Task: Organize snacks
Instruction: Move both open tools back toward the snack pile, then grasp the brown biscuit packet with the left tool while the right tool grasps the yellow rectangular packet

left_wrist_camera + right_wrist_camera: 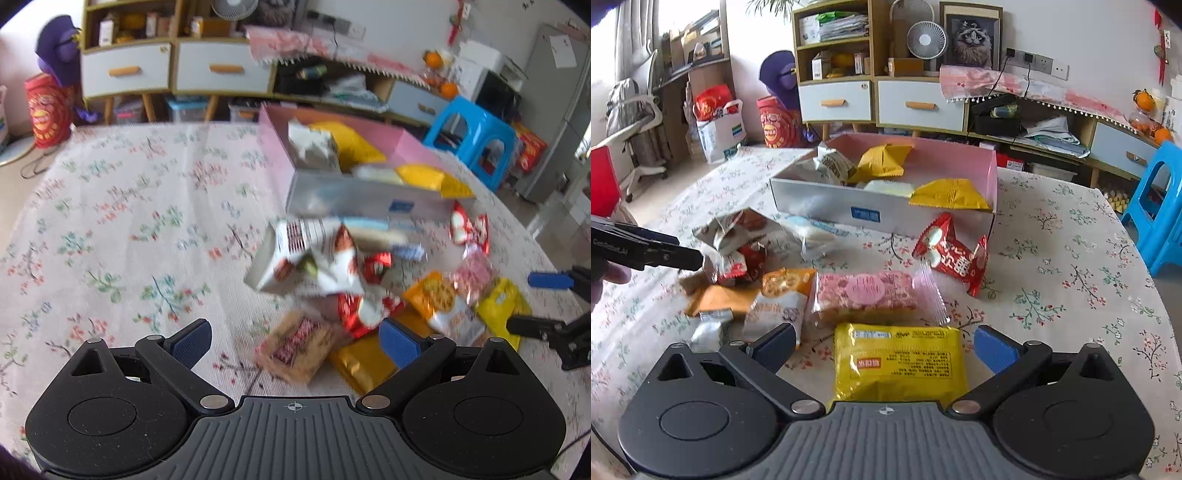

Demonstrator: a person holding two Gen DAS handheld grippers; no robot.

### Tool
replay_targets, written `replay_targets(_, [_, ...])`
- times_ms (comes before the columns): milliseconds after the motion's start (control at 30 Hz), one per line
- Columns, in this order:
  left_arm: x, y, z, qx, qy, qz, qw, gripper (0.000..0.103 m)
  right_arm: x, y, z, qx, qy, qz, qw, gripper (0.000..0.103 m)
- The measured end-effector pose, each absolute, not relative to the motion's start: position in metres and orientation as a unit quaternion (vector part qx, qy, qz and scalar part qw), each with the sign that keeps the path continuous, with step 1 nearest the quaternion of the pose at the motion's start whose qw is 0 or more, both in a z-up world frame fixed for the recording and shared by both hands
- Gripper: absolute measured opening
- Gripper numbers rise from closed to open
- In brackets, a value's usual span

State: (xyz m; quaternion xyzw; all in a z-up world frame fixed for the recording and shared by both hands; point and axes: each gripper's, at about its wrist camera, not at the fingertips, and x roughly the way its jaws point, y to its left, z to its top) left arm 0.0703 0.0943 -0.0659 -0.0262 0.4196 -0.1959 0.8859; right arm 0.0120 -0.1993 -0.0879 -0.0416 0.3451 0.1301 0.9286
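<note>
right claw [884, 345] open astride yellow packet [899, 363]; pink packet [866, 295] beyond.

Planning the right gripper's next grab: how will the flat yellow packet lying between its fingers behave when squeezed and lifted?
The yellow packet looks like a sealed film pouch, so it will probably dent and crinkle rather than resist. It seems light and flat, lying on the tablecloth, so rolling is unlikely. Its glossy wrap may slip; the open right gripper should probably close across its middle.
</note>
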Motion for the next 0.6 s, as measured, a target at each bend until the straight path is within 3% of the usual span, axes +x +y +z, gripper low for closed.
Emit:
replay_targets(400, [0.068,0.091,-0.075,0.004,0.424,-0.221,0.878,0.096,0.017,-0.205,-0.113,-0.056,0.387,0.118,0.913,0.094])
replay_targets(600, [0.065,0.086,-0.073,0.028,0.414,-0.232,0.879,0.08,0.018,-0.204,-0.112,-0.054,0.387,0.118,0.913,0.094])
